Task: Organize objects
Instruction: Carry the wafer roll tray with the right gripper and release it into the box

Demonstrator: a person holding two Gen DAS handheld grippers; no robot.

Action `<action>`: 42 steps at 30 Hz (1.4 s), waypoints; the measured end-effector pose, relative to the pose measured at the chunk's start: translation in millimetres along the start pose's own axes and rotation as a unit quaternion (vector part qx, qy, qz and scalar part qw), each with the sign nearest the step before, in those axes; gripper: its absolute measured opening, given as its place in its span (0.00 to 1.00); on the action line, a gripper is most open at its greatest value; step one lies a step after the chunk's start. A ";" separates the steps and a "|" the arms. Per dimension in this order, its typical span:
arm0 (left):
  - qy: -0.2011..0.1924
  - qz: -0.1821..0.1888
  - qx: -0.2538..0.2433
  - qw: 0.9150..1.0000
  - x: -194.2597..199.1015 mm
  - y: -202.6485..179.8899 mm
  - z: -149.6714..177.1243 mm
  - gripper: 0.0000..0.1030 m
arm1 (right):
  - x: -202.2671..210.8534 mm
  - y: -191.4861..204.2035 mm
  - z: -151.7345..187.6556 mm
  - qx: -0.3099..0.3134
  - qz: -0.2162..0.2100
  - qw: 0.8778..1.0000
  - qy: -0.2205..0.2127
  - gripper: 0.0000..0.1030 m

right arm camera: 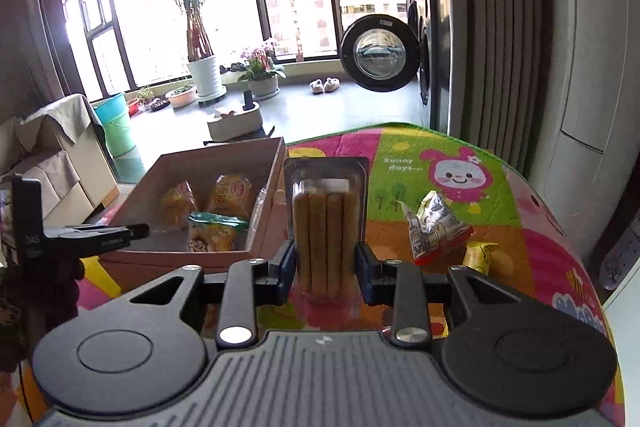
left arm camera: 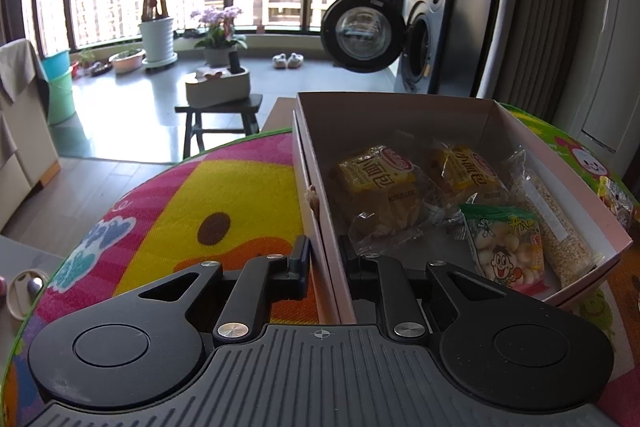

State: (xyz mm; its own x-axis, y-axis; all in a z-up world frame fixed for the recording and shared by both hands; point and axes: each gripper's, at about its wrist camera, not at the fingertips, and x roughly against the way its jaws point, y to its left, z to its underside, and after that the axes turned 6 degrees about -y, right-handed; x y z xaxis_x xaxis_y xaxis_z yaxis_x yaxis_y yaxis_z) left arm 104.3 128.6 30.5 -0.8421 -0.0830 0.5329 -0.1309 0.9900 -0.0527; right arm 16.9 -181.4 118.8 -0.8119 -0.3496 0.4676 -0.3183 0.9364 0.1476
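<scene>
An open cardboard box [left arm camera: 360, 119] sits on a colourful cartoon mat [left arm camera: 224, 187]. It holds two yellow bread packs [left arm camera: 380, 187], a green-topped snack bag [left arm camera: 508, 247] and a clear grain bar pack [left arm camera: 556, 223]. My left gripper [left arm camera: 326, 259] is shut on the box's near left wall, one finger outside and one inside. In the right wrist view my right gripper [right arm camera: 326, 265] is shut on a clear tray of biscuit sticks [right arm camera: 326, 223], held upright just right of the box [right arm camera: 216, 163]. The left gripper [right arm camera: 132, 229] shows at the box's left side.
On the mat right of the box lie a silver-and-red packet [right arm camera: 432, 227] and a small yellow packet [right arm camera: 484, 257]. Beyond the mat's far edge stand a dark stool with a white container [left arm camera: 218, 89] and a washing machine with its door open [left arm camera: 360, 33]. A ribbed cabinet [right arm camera: 500, 47] rises at the right.
</scene>
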 end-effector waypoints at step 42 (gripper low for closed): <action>-0.002 0.011 0.010 1.000 1.7 2.0 4.8 0.17 | -133.1 80.1 -26.9 -0.030 -0.087 0.995 0.033 0.43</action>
State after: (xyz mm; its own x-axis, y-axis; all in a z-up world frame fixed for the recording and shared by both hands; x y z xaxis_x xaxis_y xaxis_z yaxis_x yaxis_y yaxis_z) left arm 100.1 129.9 27.3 -0.8471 -0.0613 0.5280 -0.1225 0.9891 -0.0817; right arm 112.6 -59.0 91.9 -0.7119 -0.5059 0.4872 -0.4200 0.8626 0.2820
